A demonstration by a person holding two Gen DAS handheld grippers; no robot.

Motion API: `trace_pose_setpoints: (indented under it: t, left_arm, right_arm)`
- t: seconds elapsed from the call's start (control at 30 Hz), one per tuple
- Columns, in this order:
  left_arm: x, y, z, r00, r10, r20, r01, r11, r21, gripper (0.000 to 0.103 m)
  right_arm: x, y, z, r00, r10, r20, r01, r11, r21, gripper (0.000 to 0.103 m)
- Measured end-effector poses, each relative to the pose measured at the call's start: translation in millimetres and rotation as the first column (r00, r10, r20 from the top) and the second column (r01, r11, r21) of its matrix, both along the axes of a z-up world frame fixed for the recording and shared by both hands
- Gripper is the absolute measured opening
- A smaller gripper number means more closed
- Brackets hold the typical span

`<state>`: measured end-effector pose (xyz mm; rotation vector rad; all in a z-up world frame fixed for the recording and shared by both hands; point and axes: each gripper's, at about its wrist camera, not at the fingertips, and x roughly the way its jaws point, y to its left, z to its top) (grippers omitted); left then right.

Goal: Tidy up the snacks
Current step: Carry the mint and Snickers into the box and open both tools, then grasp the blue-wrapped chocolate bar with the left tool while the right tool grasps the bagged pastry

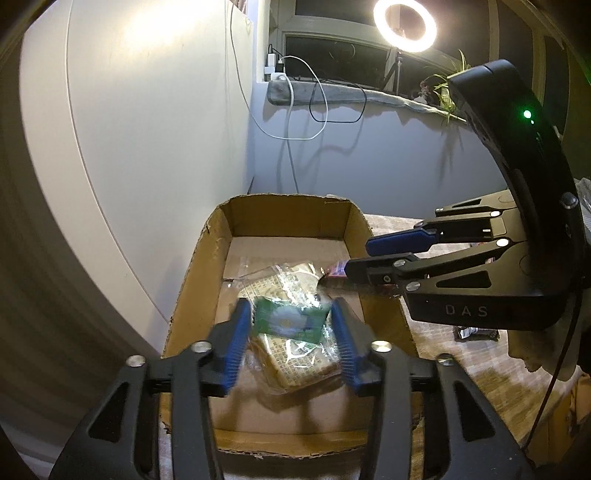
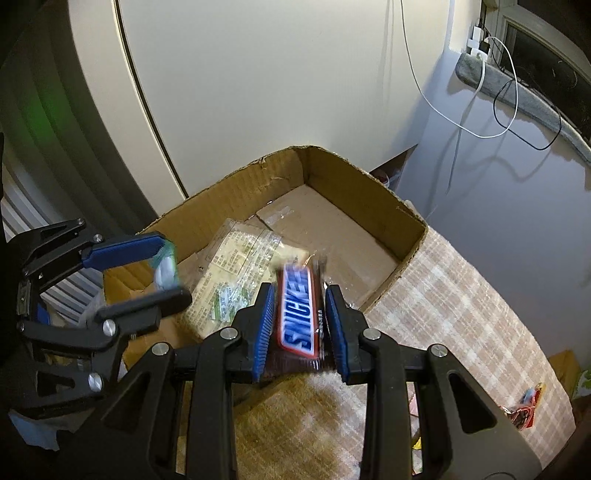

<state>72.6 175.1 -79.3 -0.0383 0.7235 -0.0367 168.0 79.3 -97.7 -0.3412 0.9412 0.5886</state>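
**Inspector:** Snickers bar (image 2: 298, 310) sits at lower centre of the right wrist view, clamped lengthwise between the blue pads of the right gripper (image 2: 300, 325), over the near edge of the cardboard box (image 2: 410, 218). Label blurred but legible.

**Clerk:** And the other tool?

**Inspector:** Left gripper (image 1: 291, 332), lower centre of its own view, is clenched on a green snack packet (image 1: 291, 319), held above the box interior. Directly beneath lies a clear-wrapped printed packet (image 1: 295, 365) on the box floor.

**Clerk:** Relation between the two tools?

**Inspector:** Right gripper enters the left wrist view from the right edge, its tips at the box's right wall.

**Clerk:** Surroundings?

**Inspector:** Box stands on a checked cloth (image 2: 461, 314). A red wrapper (image 2: 524, 410) lies on the cloth at lower right, well apart from the box. Ring light (image 1: 404, 24) glows at upper right.
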Motion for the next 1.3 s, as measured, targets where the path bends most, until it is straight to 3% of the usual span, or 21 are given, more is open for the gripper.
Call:
trace_pose_setpoints:
  t: [0.07,0.17,0.53,0.67,0.8,0.97,1.13,1.3]
  left_arm:
    - [-1.0,0.5,0.4,1.000,0.000,0.001,0.000,1.000,0.002,0.060]
    - [-1.1,0.7,0.9,1.000,0.005,0.005,-0.005,1.000,0.003,0.061]
    - [-9.0,-5.8,10.1,1.000,0.008,0.029,-0.008,1.000,0.009,0.061]
    - [-11.4,-14.2,15.6,0.999,-0.005,0.040,0.005,1.000,0.002,0.061]
    - [-13.2,-26.8,21.2,0.998,-0.025,0.050,0.025,1.000,-0.008,0.061]
    - [-15.8,-46.1,25.6,0.996,-0.050,0.071,0.053,0.998,-0.044,0.061]
    - [-14.9,-65.9,23.3,0.995,-0.071,0.066,0.076,0.993,-0.085,0.061]
    - [-11.6,-99.6,16.0,0.988,-0.150,0.036,0.153,0.983,-0.103,0.061]
  right_arm:
    - [0.7,-0.3,1.2,1.000,-0.005,0.002,0.005,1.000,0.003,0.034]
    - [0.4,-2.7,3.8,1.000,-0.020,0.019,0.020,1.000,0.005,0.053]
    - [-6.1,-23.2,14.8,0.997,-0.057,0.043,0.056,0.998,0.018,0.054]
    - [-14.7,-36.7,21.0,0.995,-0.078,0.065,0.077,0.997,0.018,0.065]
    - [-24.1,-53.7,27.5,0.991,-0.105,0.084,0.106,0.994,0.002,0.066]
    - [-36.9,-90.6,40.2,0.979,-0.165,0.121,0.166,0.986,-0.006,0.081]
    - [-47.2,-131.8,47.5,0.963,-0.236,0.131,0.239,0.971,-0.006,0.081]
    - [-59.5,-182.8,48.1,0.942,-0.311,0.123,0.314,0.949,-0.006,0.081]
